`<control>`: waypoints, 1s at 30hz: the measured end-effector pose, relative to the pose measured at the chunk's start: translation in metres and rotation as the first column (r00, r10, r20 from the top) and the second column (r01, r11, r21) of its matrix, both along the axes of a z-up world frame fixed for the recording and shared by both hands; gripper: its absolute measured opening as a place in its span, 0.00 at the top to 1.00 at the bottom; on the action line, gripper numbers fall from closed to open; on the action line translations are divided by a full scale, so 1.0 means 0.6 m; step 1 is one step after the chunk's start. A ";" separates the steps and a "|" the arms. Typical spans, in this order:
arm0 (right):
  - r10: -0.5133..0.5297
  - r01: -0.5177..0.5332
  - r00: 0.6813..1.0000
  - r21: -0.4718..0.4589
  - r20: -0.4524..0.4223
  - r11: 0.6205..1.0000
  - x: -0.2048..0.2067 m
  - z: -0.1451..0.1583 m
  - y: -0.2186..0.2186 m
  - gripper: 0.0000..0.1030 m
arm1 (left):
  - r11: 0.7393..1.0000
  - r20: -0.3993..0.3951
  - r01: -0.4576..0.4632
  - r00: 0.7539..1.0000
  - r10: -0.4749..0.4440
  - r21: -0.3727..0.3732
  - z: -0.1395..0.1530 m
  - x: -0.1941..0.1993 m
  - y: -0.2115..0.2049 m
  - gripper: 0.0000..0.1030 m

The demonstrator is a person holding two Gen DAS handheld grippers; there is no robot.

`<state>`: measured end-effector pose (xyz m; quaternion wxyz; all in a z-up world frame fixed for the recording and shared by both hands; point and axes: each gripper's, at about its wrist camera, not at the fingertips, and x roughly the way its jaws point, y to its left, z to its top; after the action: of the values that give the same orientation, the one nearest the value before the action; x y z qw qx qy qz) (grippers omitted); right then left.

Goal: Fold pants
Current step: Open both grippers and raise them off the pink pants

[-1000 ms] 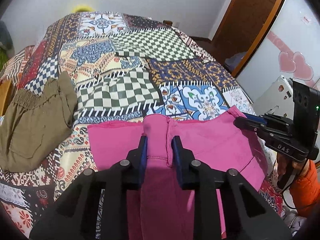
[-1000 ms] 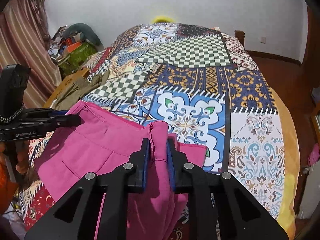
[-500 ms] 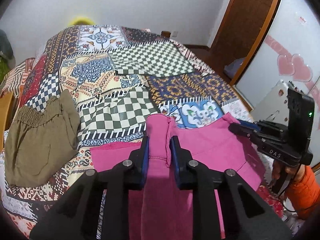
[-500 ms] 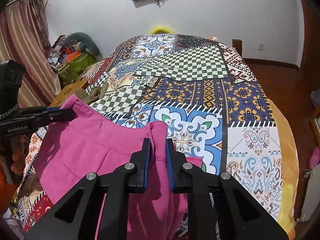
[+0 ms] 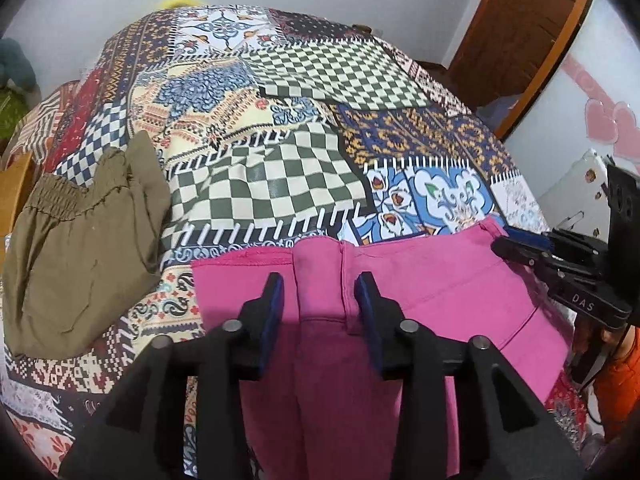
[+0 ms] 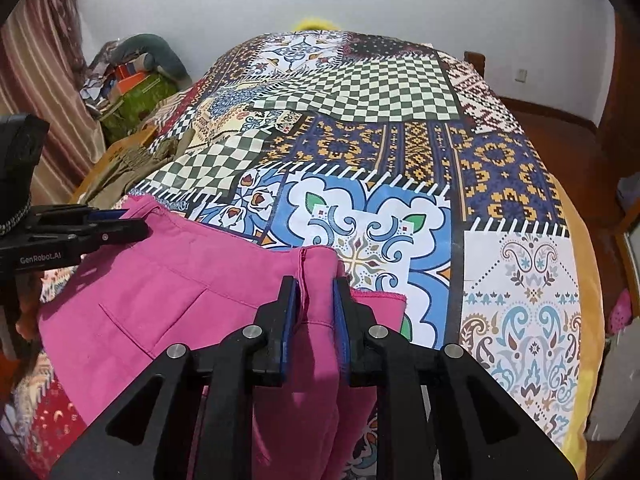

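The pink pants [image 5: 432, 280] lie across the near edge of the bed, waistband end spread between the two grippers. In the left wrist view my left gripper [image 5: 320, 284] stands open, its pads apart on either side of a raised fold at the pants' left corner. In the right wrist view my right gripper [image 6: 316, 288] is shut on a fold at the right corner of the pink pants [image 6: 168, 292]. The right gripper also shows in the left wrist view [image 5: 516, 240], pinching the waistband corner. The left gripper shows in the right wrist view [image 6: 132, 224] at the far corner.
A patchwork bedspread [image 5: 280, 160] covers the bed. Olive-green pants [image 5: 80, 240] lie folded at its left side. A brown door [image 5: 520, 32] stands at the back right. Boxes and clutter [image 6: 132, 80] sit left of the bed. A person's orange sleeve [image 5: 616, 368] is at the right.
My left gripper's jaws have opened and let go of the pink fold. Both grippers came down, and the pants' upper edge now lies lower on the bed. The right gripper stays shut.
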<state>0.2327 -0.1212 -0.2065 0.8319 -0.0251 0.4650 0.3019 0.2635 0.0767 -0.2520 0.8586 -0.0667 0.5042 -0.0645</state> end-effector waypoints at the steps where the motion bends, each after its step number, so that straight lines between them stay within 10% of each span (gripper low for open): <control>1: 0.000 0.000 1.000 -0.001 0.003 1.000 -0.002 0.004 -0.002 0.82 | 1.000 0.004 -0.004 1.000 0.004 0.000 0.005 -0.001 0.002 0.63; 14: 0.026 -0.029 0.998 0.034 0.065 0.999 -0.056 0.080 -0.009 0.73 | 1.000 0.099 -0.024 0.995 0.022 0.012 0.088 -0.062 -0.018 0.61; 30: 0.080 -0.082 0.996 -0.027 -0.046 0.996 -0.130 0.018 -0.007 0.69 | 0.999 0.014 0.033 0.999 -0.034 0.032 0.027 -0.147 -0.046 0.49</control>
<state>0.1550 -0.1253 -0.1958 0.8079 -0.0492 0.4864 0.3290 0.1753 0.0490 -0.2359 0.8621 -0.0441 0.4998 -0.0713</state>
